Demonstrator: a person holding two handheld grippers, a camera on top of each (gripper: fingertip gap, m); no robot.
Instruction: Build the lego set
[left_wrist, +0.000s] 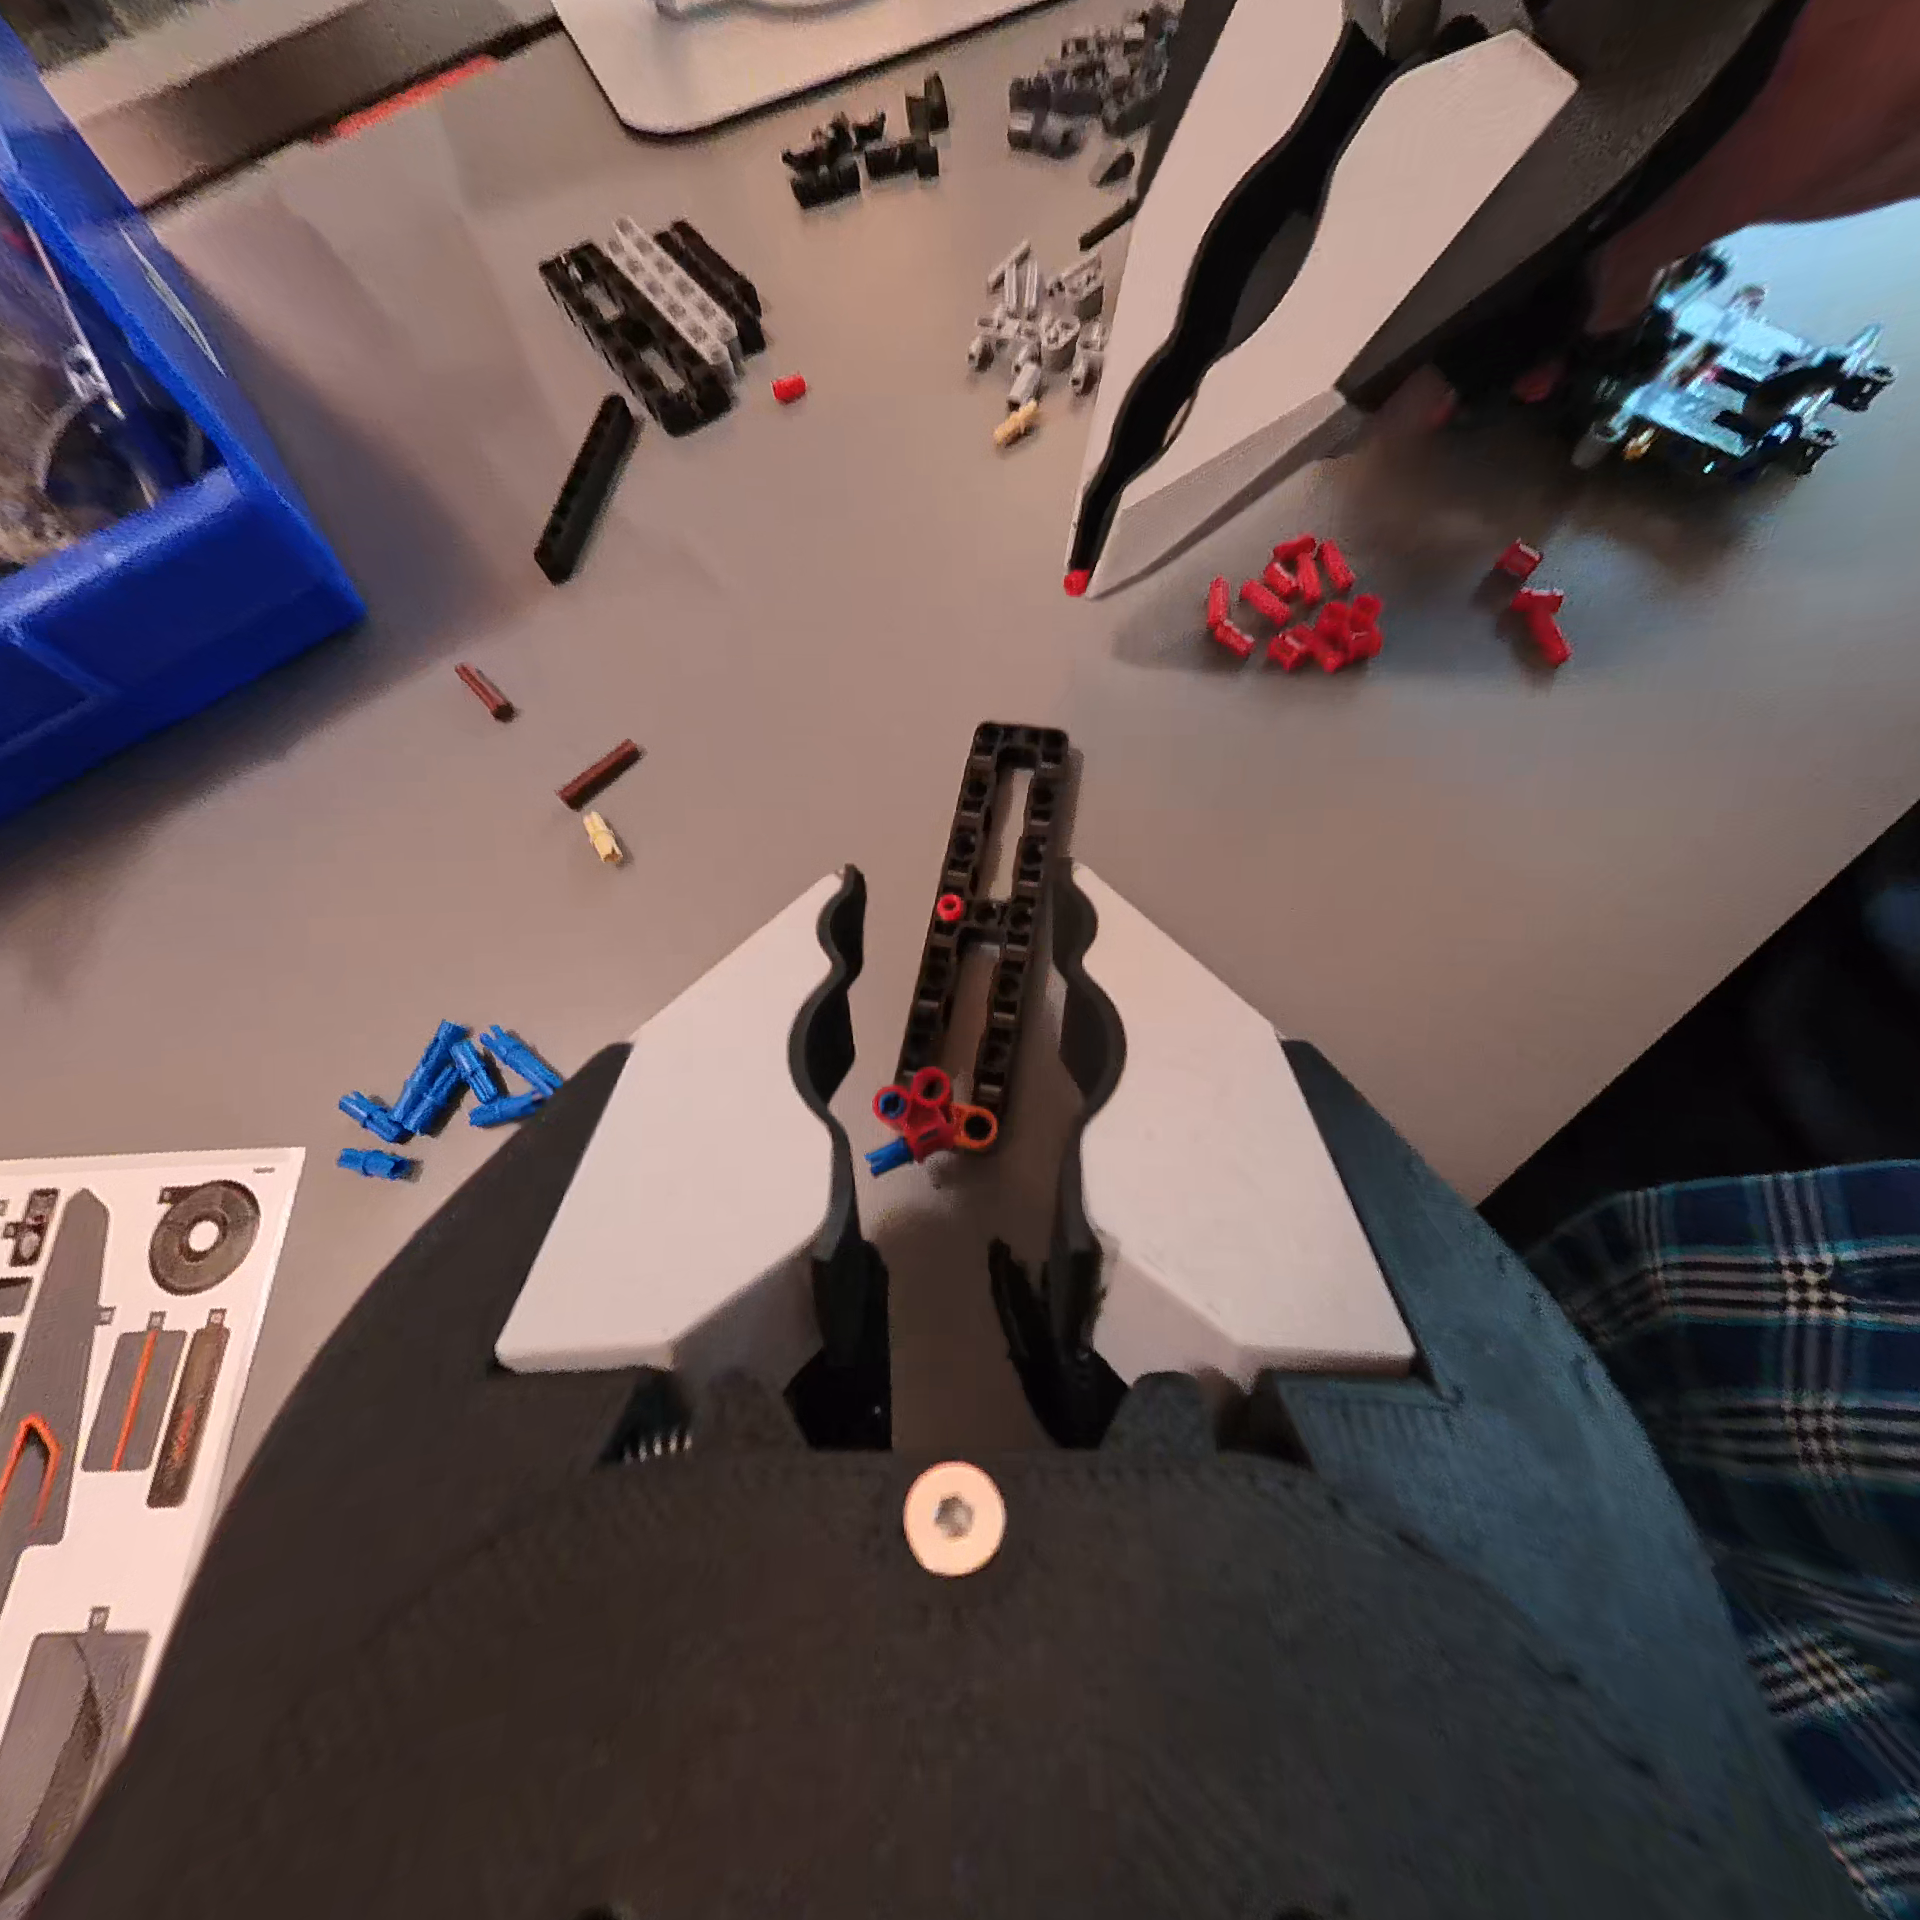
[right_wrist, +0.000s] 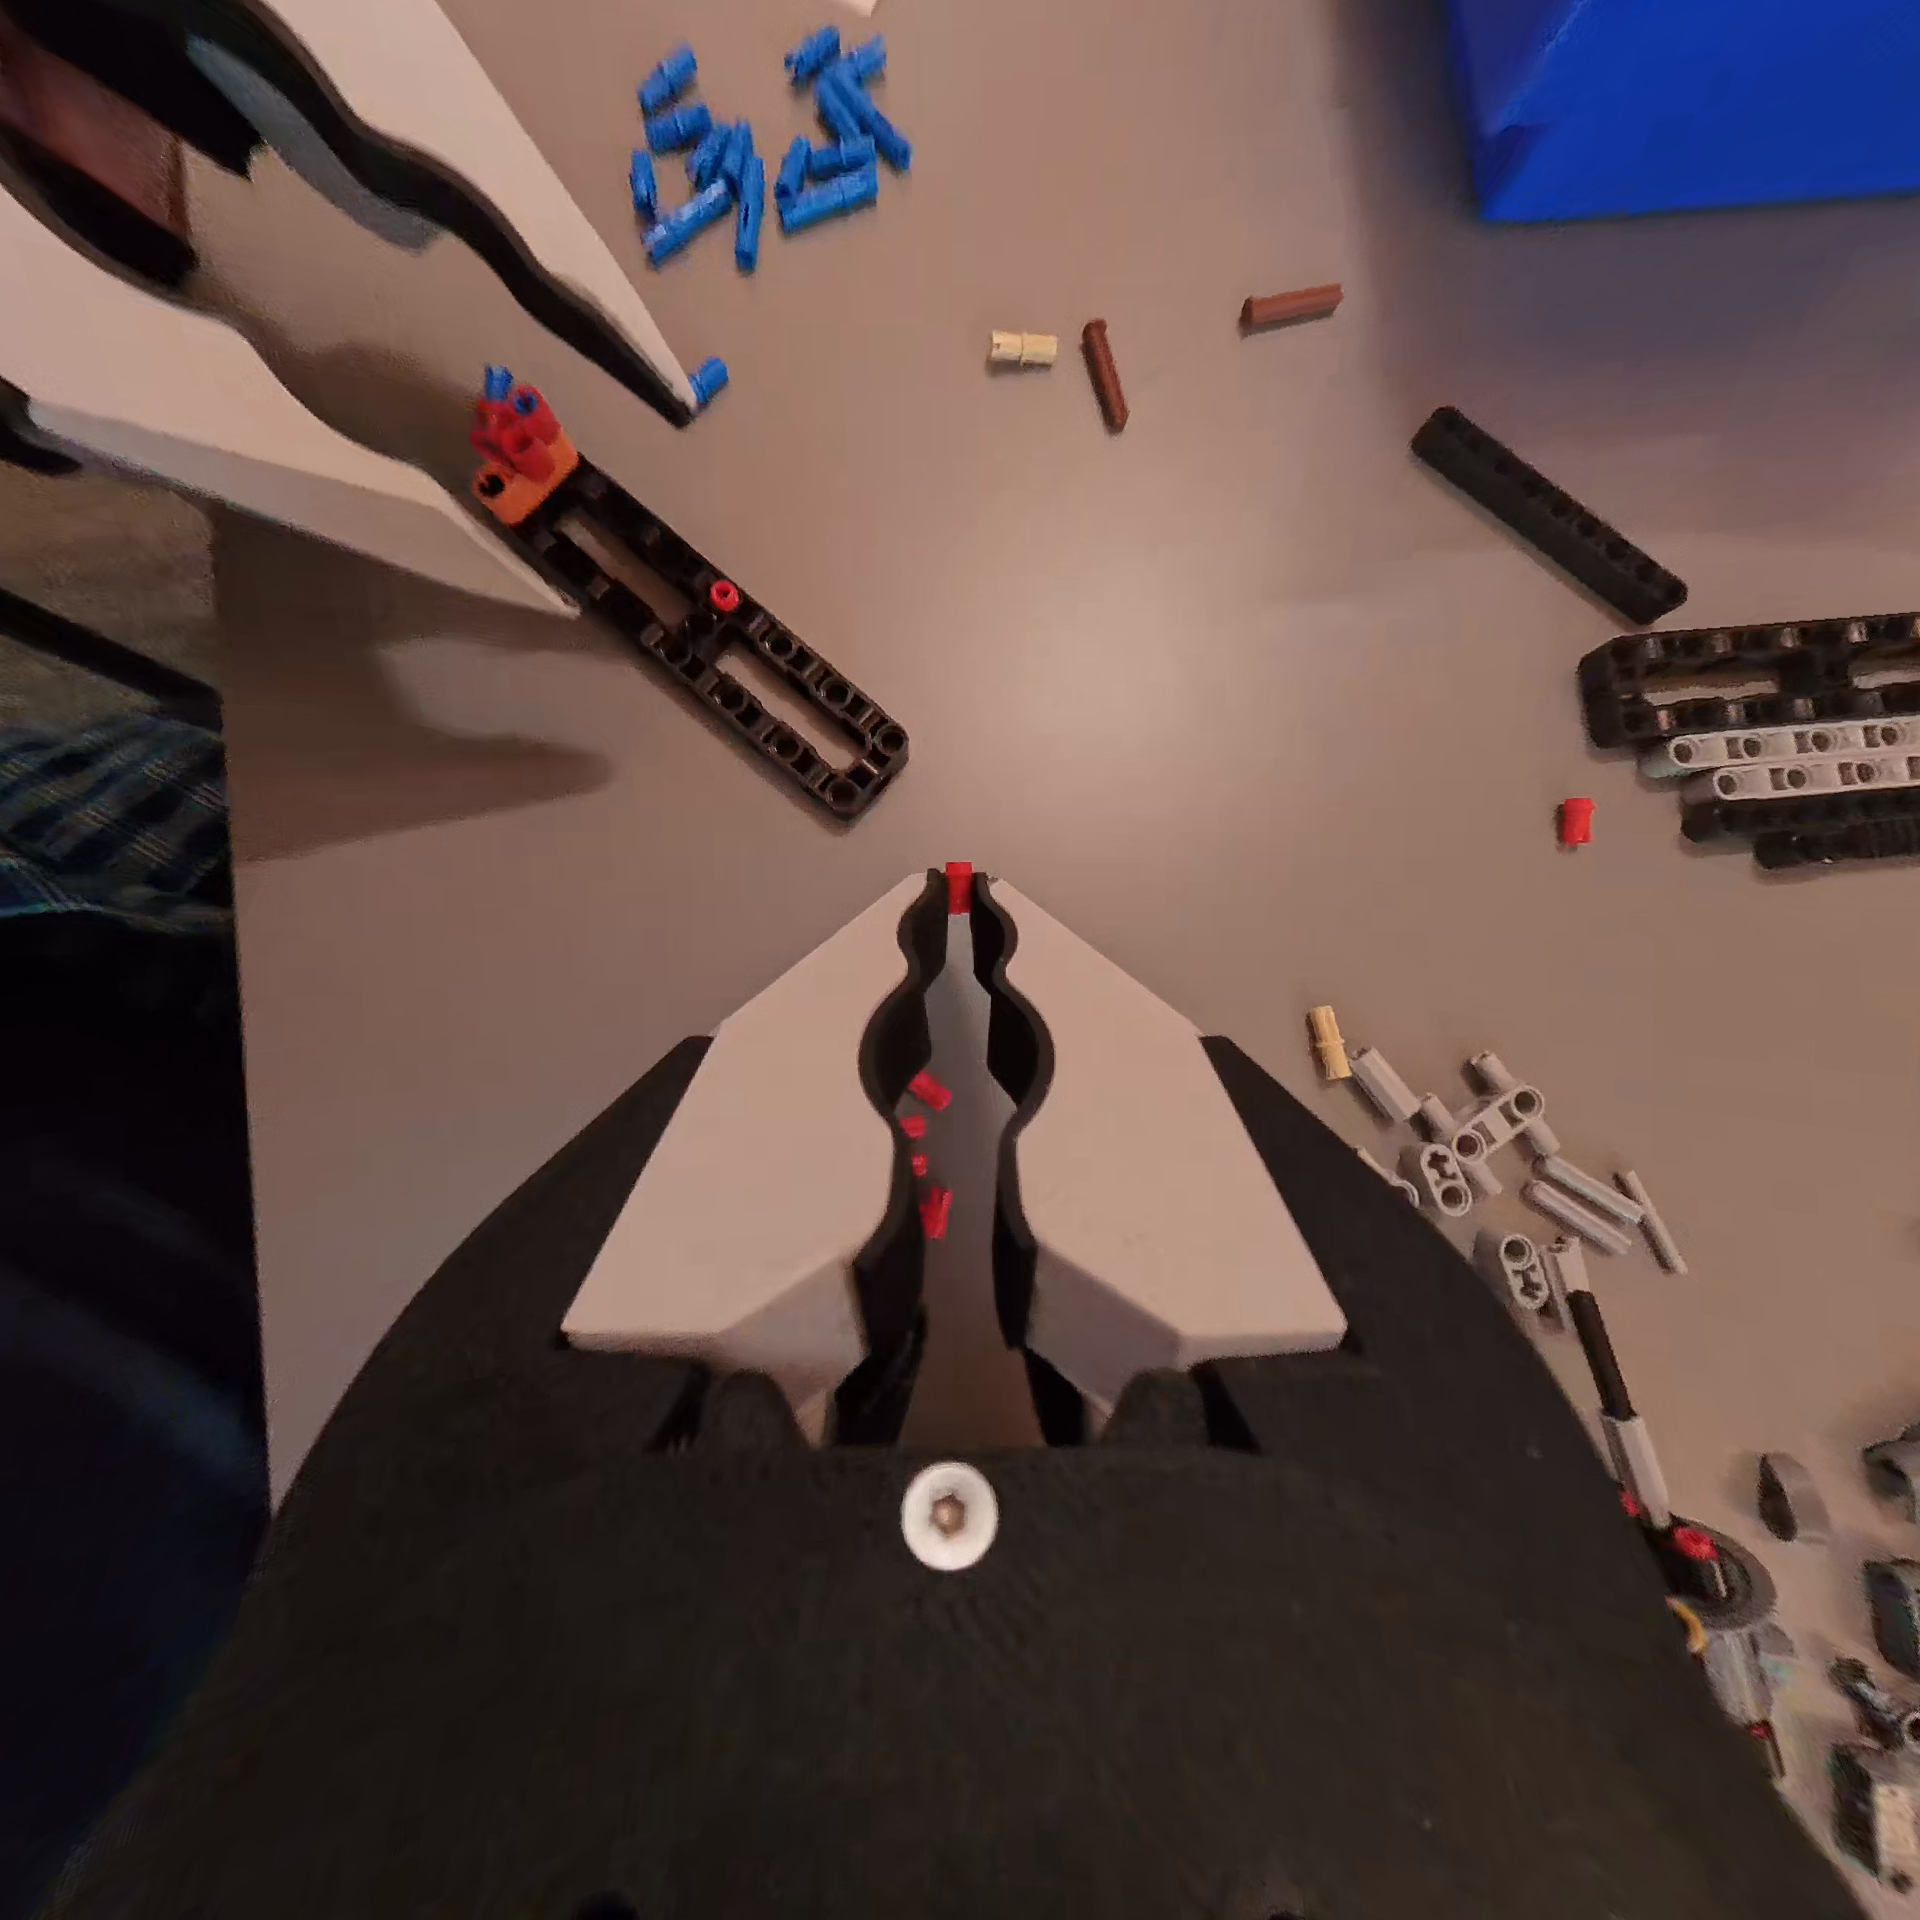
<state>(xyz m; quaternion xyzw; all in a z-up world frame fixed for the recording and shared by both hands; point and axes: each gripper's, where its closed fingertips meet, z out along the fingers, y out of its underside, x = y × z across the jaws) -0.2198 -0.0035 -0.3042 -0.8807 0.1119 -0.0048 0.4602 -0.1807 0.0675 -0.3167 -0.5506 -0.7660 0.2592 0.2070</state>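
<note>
A long black lego frame (left_wrist: 992, 914) lies flat on the grey table, with a red pin (left_wrist: 947, 907) set in its middle and a red, blue and orange connector cluster (left_wrist: 930, 1117) at its near end. My left gripper (left_wrist: 961, 894) is open, its fingers either side of the frame, not touching it. The frame also shows in the right wrist view (right_wrist: 748, 665). My right gripper (right_wrist: 958, 881) is shut on a small red pin (right_wrist: 958, 885), held above the table short of the frame's far end. In the left wrist view it shows at the upper right (left_wrist: 1081, 582).
Loose red pins (left_wrist: 1299, 613), blue pins (left_wrist: 447, 1091), brown axles (left_wrist: 597, 774), a black beam (left_wrist: 587, 488), stacked black and grey beams (left_wrist: 655, 317) and grey connectors (left_wrist: 1039, 332) lie around. A blue bin (left_wrist: 125, 499) stands left, a sticker sheet (left_wrist: 104, 1403) lower left, a partly built model (left_wrist: 1735, 379) right. Some 9 cm of space lies between my two pairs of fingers.
</note>
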